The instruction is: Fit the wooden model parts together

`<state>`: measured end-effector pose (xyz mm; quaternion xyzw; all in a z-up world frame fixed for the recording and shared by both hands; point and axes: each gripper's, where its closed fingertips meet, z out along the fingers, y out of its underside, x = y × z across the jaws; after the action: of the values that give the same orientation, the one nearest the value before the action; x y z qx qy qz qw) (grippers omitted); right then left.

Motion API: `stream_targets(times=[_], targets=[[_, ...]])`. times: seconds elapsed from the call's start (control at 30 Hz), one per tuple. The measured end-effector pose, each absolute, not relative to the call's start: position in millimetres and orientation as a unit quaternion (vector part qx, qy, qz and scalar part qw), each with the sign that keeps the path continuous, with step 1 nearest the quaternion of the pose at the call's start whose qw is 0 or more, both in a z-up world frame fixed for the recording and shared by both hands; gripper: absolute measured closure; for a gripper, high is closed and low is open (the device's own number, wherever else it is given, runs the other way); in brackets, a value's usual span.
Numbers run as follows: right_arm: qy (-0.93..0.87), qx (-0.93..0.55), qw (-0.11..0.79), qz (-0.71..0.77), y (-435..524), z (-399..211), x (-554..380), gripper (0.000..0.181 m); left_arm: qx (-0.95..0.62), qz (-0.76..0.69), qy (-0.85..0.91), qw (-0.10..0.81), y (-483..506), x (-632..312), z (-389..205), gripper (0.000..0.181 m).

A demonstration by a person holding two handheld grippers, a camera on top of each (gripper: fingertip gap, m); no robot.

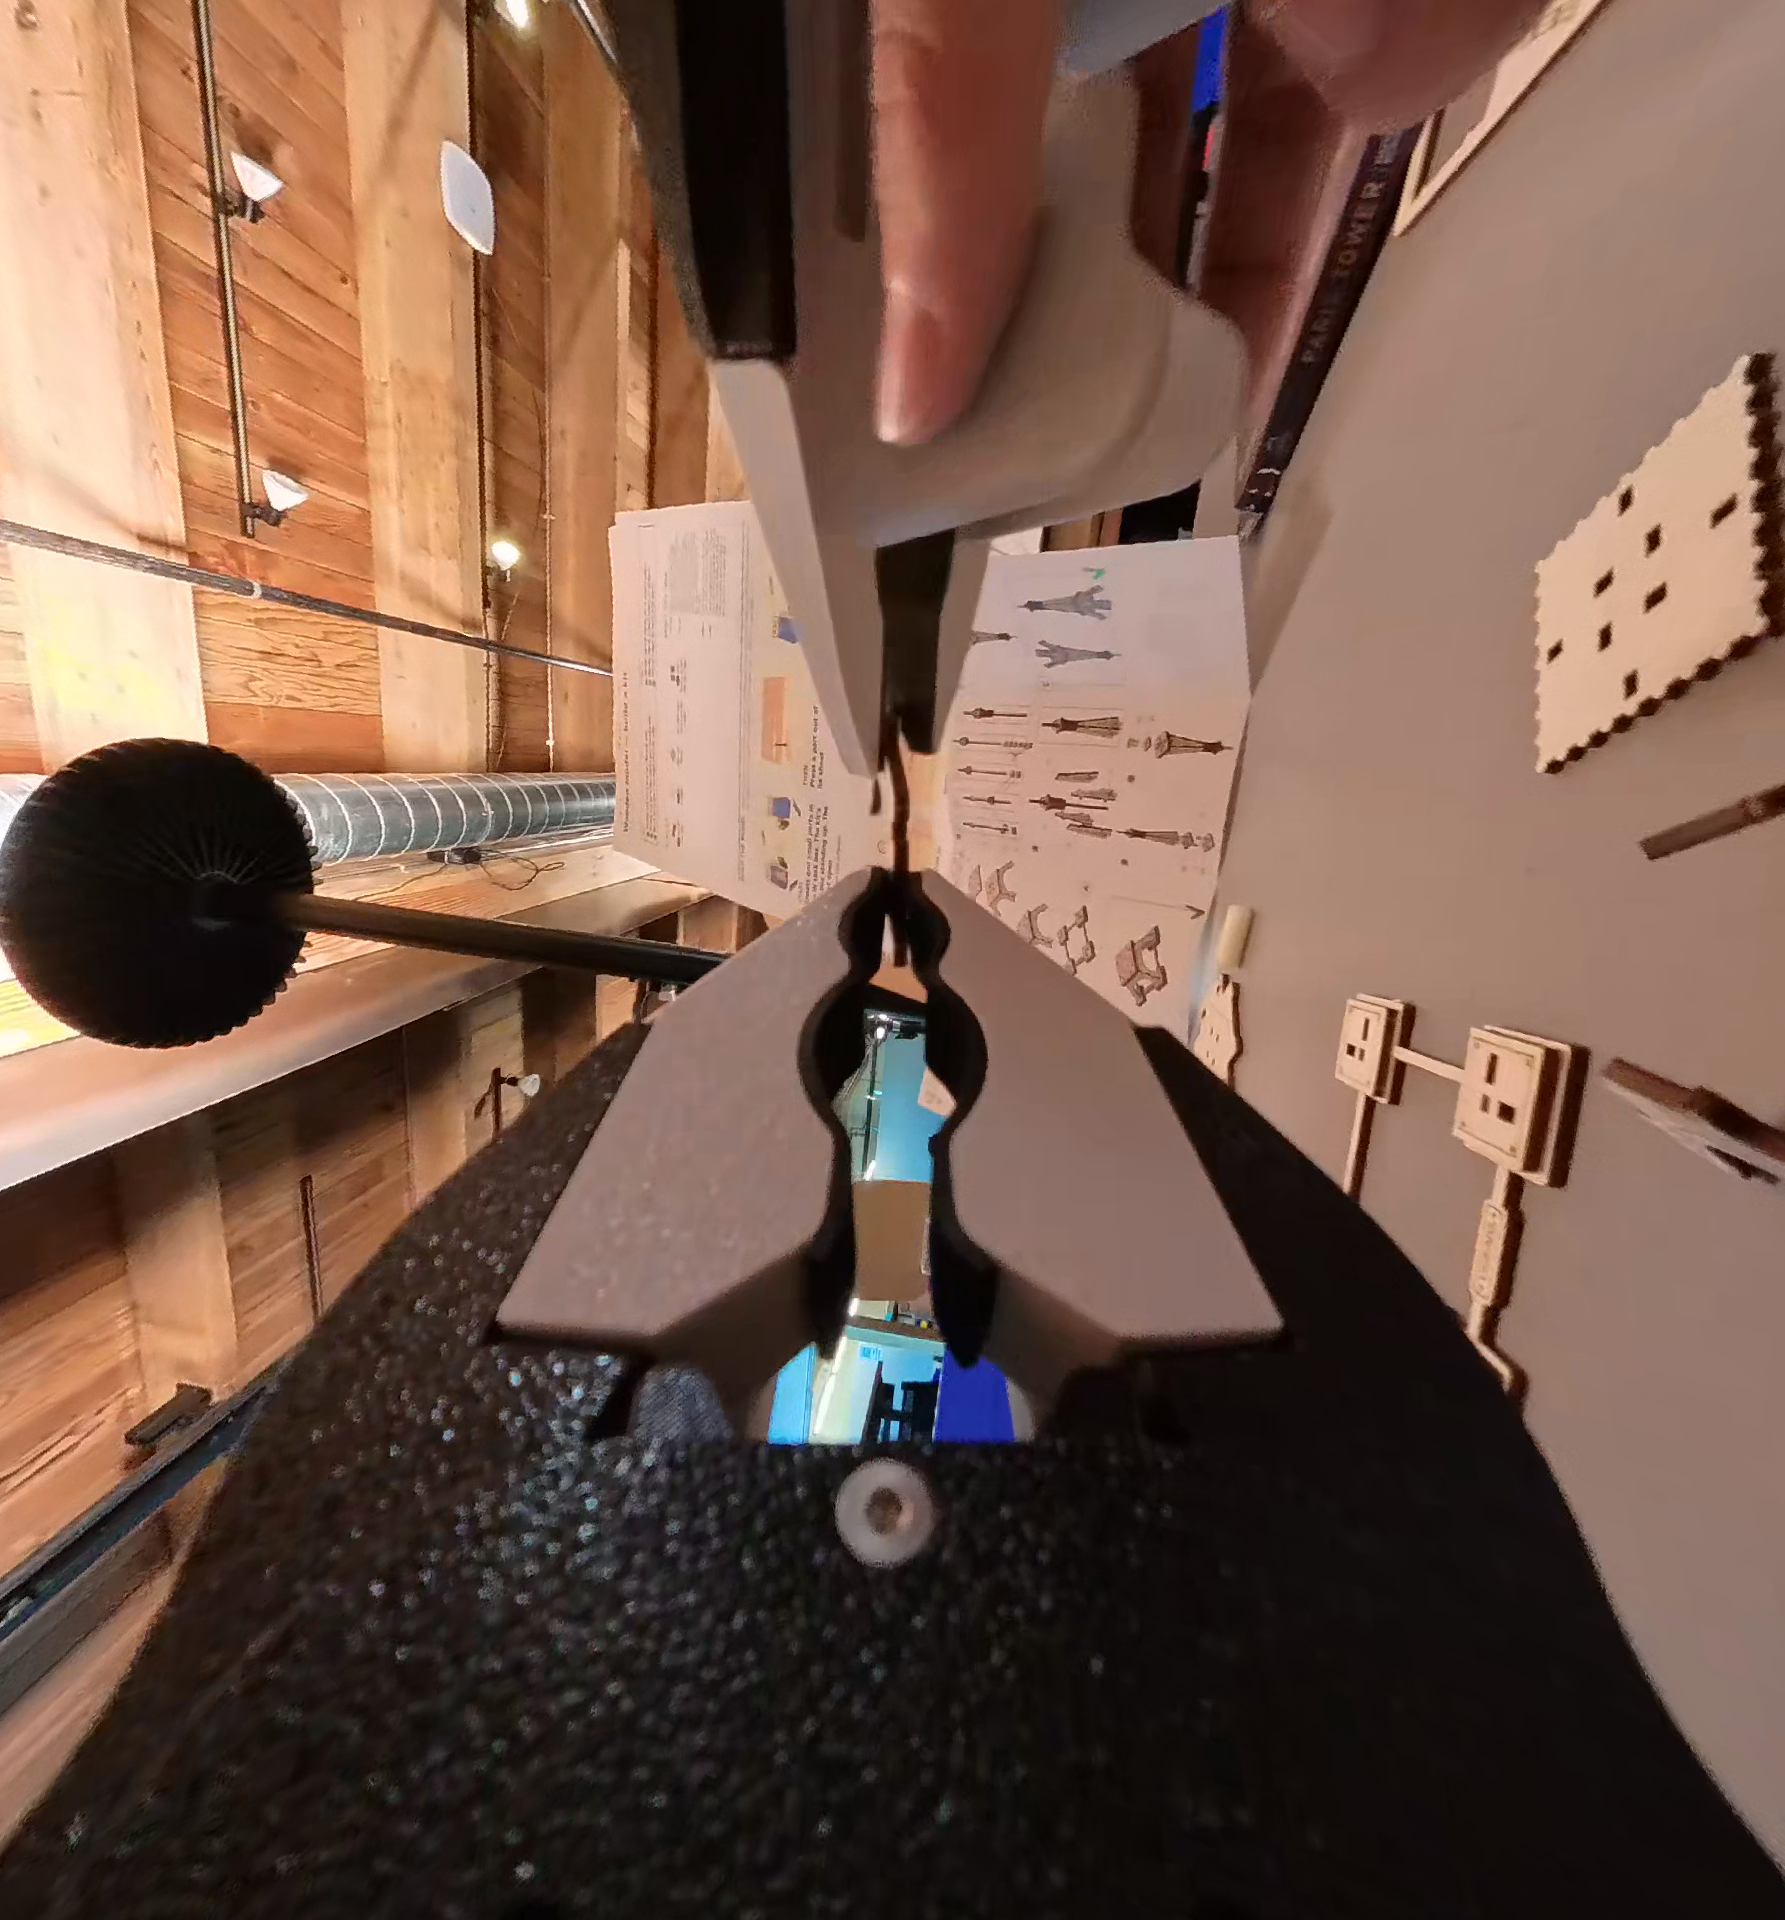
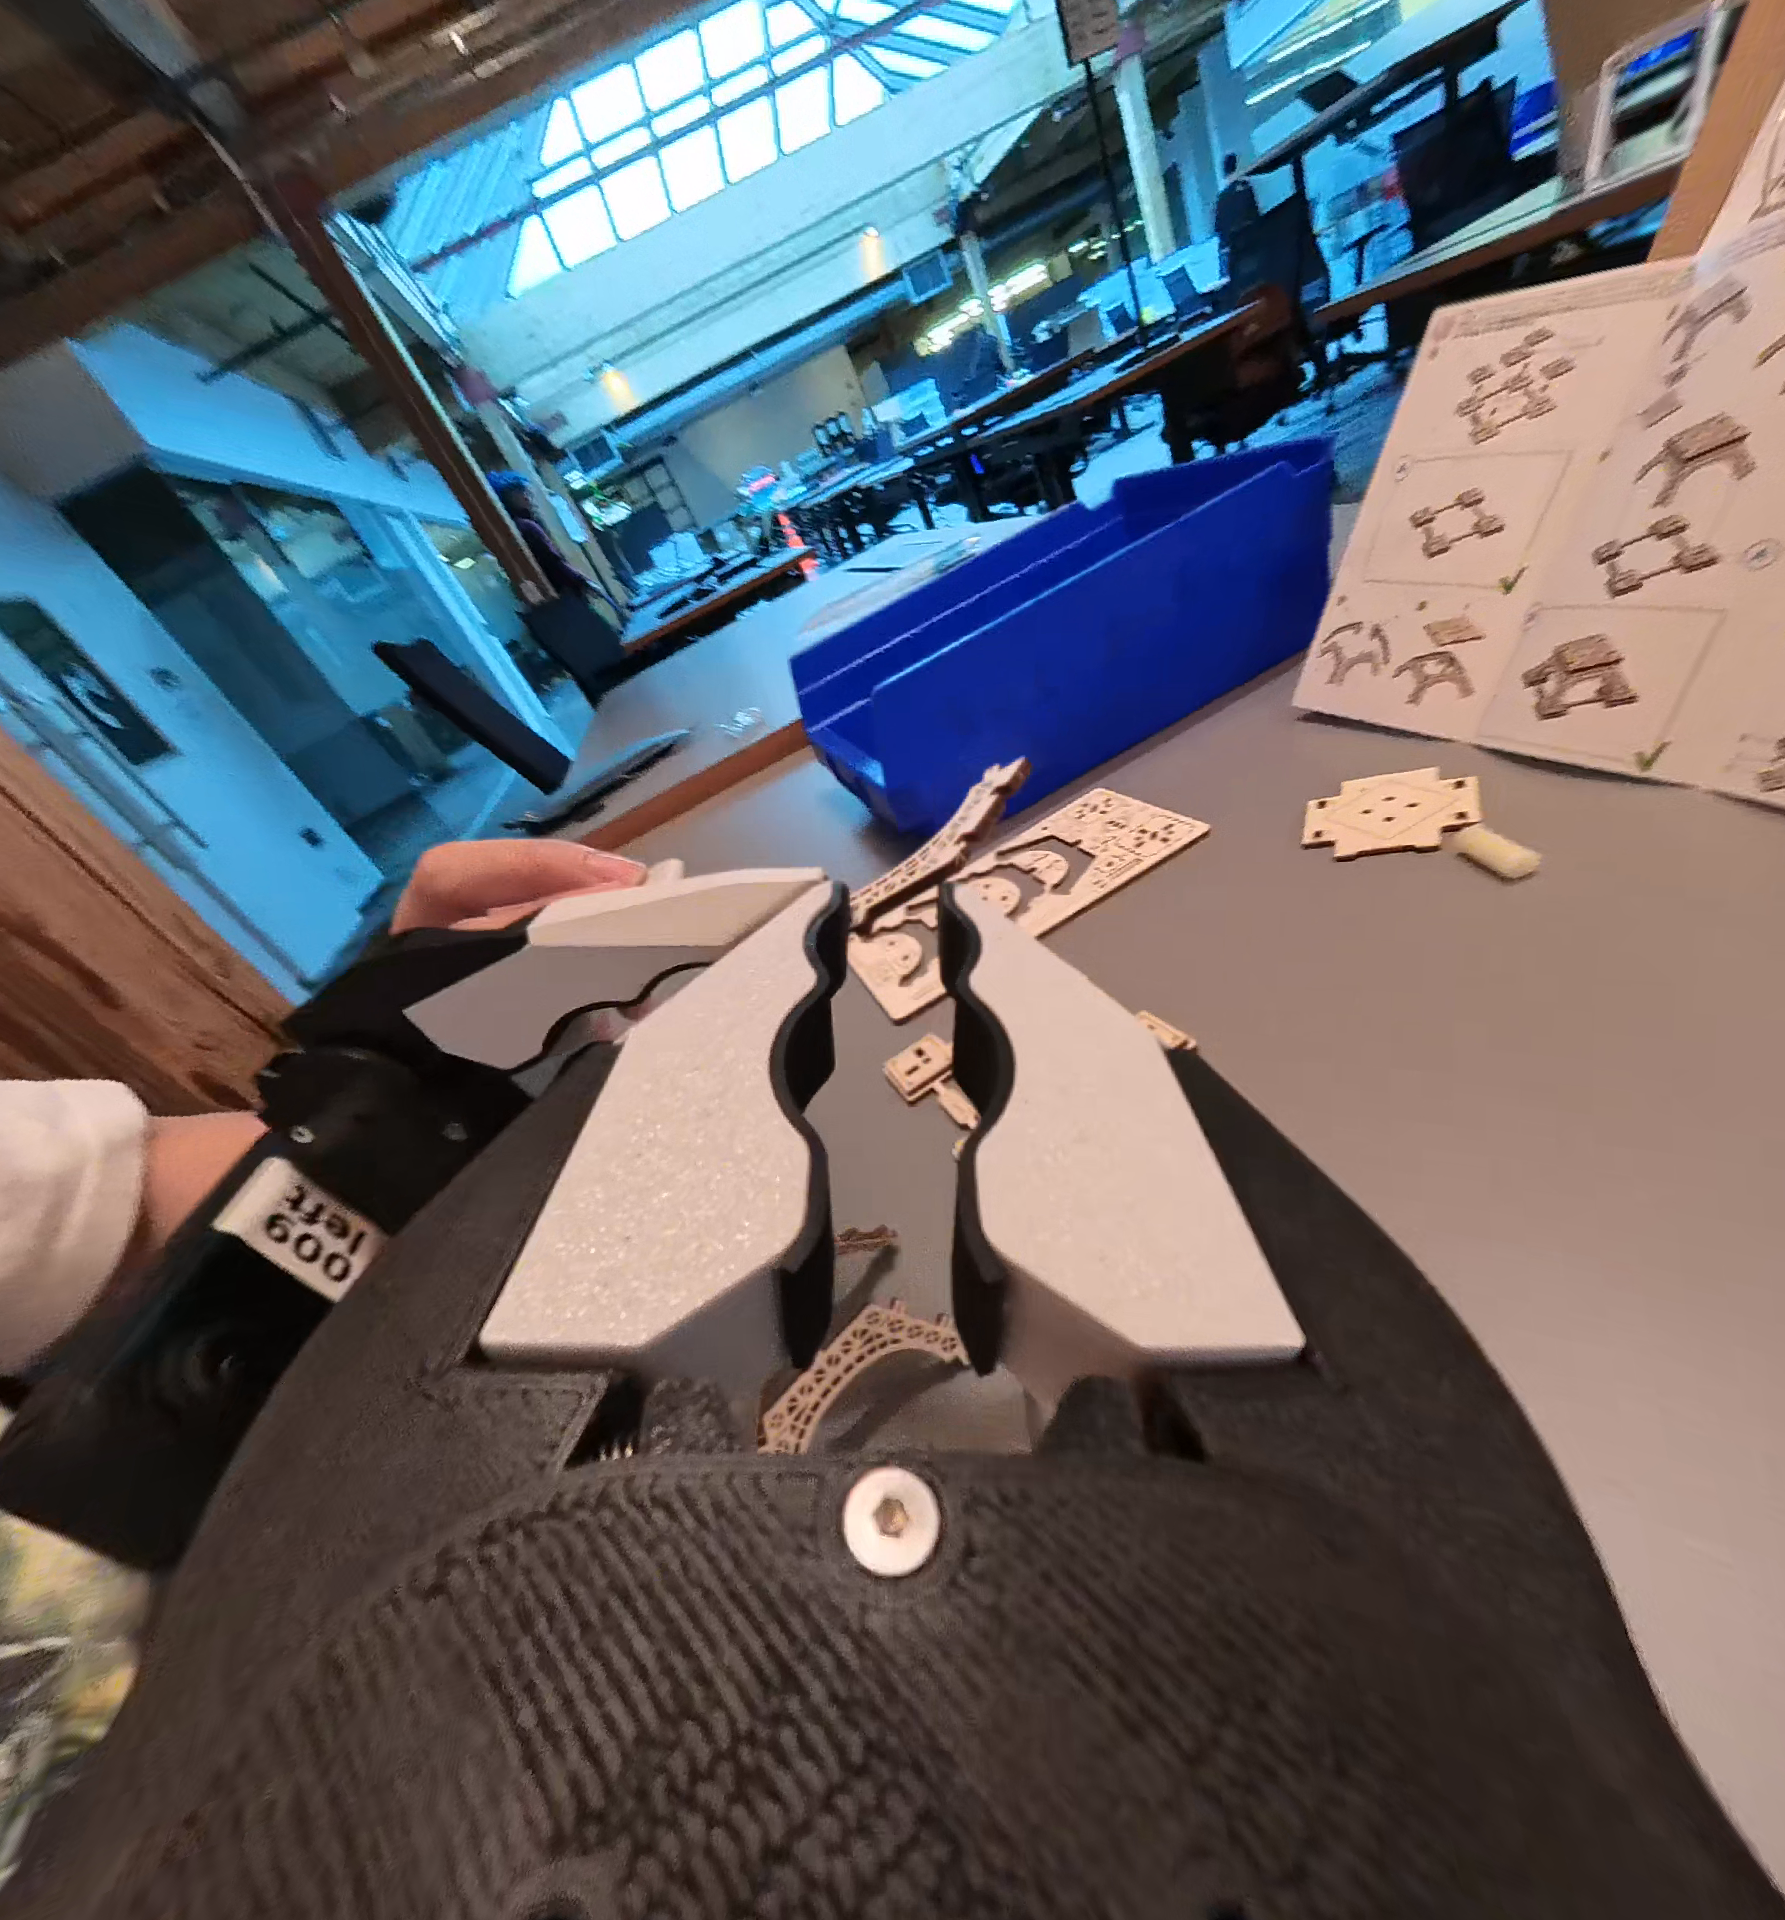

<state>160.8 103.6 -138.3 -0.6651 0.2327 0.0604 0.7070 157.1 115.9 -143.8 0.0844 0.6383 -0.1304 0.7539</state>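
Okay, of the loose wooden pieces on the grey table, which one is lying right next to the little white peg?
The flat cross-shaped plate with small square holes, lying just below the instruction sheet. The white peg sits at its right corner; the other pieces lie farther left, near the right gripper.

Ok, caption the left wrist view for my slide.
Left gripper pinches a thin wooden part edge-on, right gripper opposite, instruction sheet behind.

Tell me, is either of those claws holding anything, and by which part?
The left gripper pinches a thin wooden lattice strip by one end. The right gripper is open and holds nothing.
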Motion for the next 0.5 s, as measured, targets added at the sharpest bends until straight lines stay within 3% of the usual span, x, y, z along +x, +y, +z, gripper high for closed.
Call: stream_targets(times=[0.33, 0.43, 0.5], targets=[[0.204, -0.677, 0.707, 0.026, 101.2, -134.4, 160.8, 0.181, 0.087, -0.163, 0.702, 0.688, 105.5, 157.3, -172.2, 0.16], [0.163, -0.725, 0.667, -0.046, 94.6, -142.0, 163.6, 0.181, 0.052, -0.215, 0.734, 0.642, 109.5, 153.6, -179.3, 0.152], [0.068, -0.798, 0.589, -0.107, 92.5, -159.3, 152.6, 0.181, 0.013, -0.268, 0.762, 0.59, 117.2, 149.4, -182.2, 0.153]])
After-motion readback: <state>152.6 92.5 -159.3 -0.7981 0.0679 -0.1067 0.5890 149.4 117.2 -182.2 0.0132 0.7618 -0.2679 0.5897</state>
